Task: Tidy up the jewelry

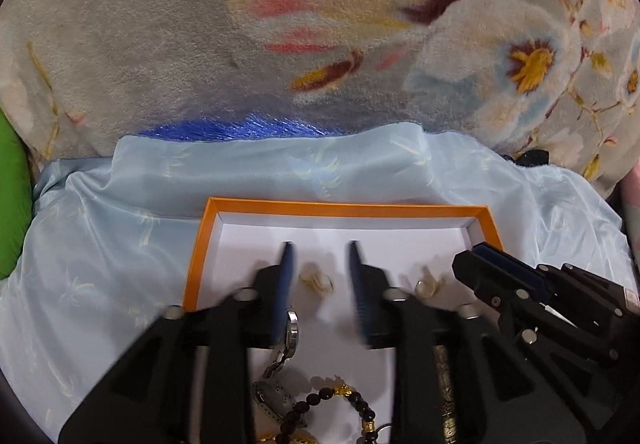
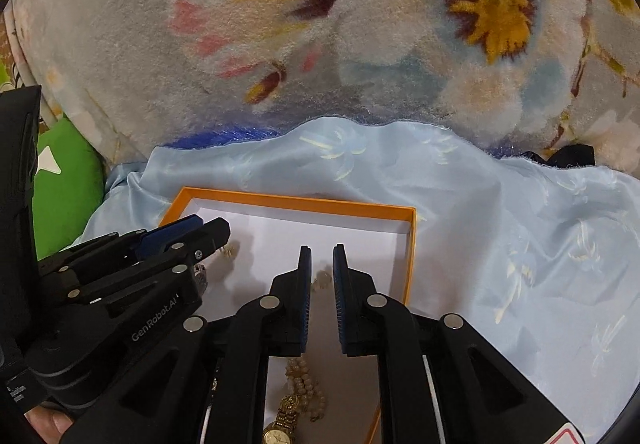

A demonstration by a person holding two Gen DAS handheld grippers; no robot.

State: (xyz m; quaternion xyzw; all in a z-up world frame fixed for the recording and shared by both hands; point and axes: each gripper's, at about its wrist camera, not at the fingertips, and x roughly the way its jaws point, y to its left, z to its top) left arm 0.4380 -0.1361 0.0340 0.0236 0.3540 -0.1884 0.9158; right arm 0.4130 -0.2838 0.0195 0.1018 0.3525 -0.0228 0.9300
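An orange-rimmed box [image 1: 200, 244] with a white floor sits on a pale blue satin cloth [image 1: 100, 244], which lies against a floral fleece blanket [image 1: 160, 44]. A green item [image 2: 68, 180] shows at the left edge.

The left gripper [image 1: 320, 244] hangs over the box with its jaws apart and nothing clamped between them. On the box floor between its blue pads [image 1: 286, 276] lies a small gold ring-like piece [image 1: 318, 282], blurred; contact with either pad is not visible. A second gold piece [image 1: 426, 286] lies further right, near the right gripper [image 1: 476, 256] seen from this view.

The right gripper [image 2: 322, 248] also stands over the box, its jaws parted by a narrow gap, gripping nothing. A small pale item [image 2: 322, 280] rests on the floor beyond the gap, too blurred to identify.

Nearer the cameras, inside the box: a silver watch [image 1: 288, 332], a dark bead bracelet [image 1: 340, 404] with gold beads, a pearl strand [image 2: 306, 384] and a gold watch [image 2: 280, 424]. A fingertip [image 2: 52, 422] shows at the lower left of the right wrist view.
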